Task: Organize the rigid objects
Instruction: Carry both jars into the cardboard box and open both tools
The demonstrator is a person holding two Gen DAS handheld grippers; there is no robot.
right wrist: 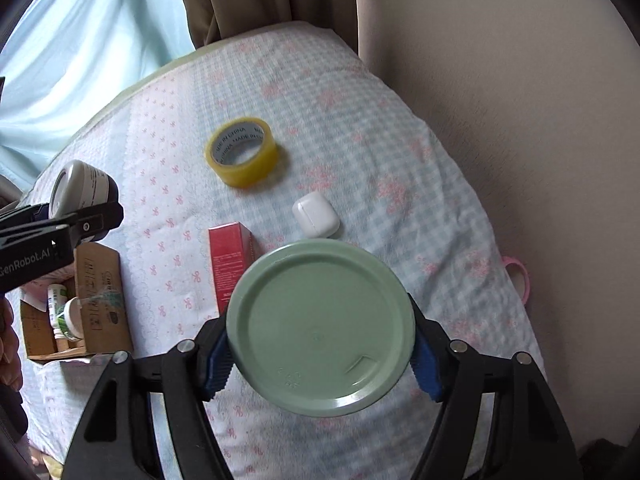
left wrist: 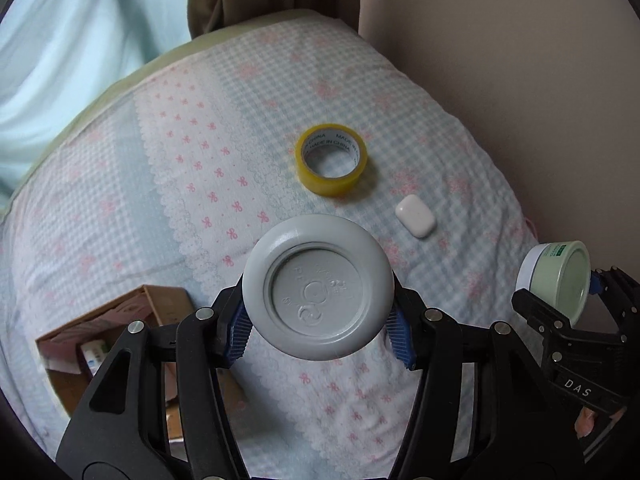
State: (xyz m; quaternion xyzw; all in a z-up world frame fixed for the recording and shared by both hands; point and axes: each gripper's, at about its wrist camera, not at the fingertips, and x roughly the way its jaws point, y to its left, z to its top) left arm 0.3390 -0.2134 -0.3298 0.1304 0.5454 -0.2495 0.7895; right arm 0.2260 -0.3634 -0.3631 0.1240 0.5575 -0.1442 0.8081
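My left gripper (left wrist: 318, 330) is shut on a grey jar (left wrist: 317, 286), bottom facing the camera, held above the bed; it also shows in the right wrist view (right wrist: 80, 188). My right gripper (right wrist: 320, 372) is shut on a pale green jar (right wrist: 320, 326), also seen at the right in the left wrist view (left wrist: 560, 280). A yellow tape roll (left wrist: 331, 159) (right wrist: 242, 153), a white earbud case (left wrist: 416, 216) (right wrist: 316, 215) and a red box (right wrist: 230, 262) lie on the quilt. An open cardboard box (right wrist: 96, 304) (left wrist: 120, 344) at the left holds tubes and a small jar.
The bed has a blue checked quilt (left wrist: 140, 200) with pink bows. A beige wall (right wrist: 500, 100) runs along the right. Curtains (left wrist: 80, 40) hang behind. A pink ring (right wrist: 520, 276) sits at the bed's right edge.
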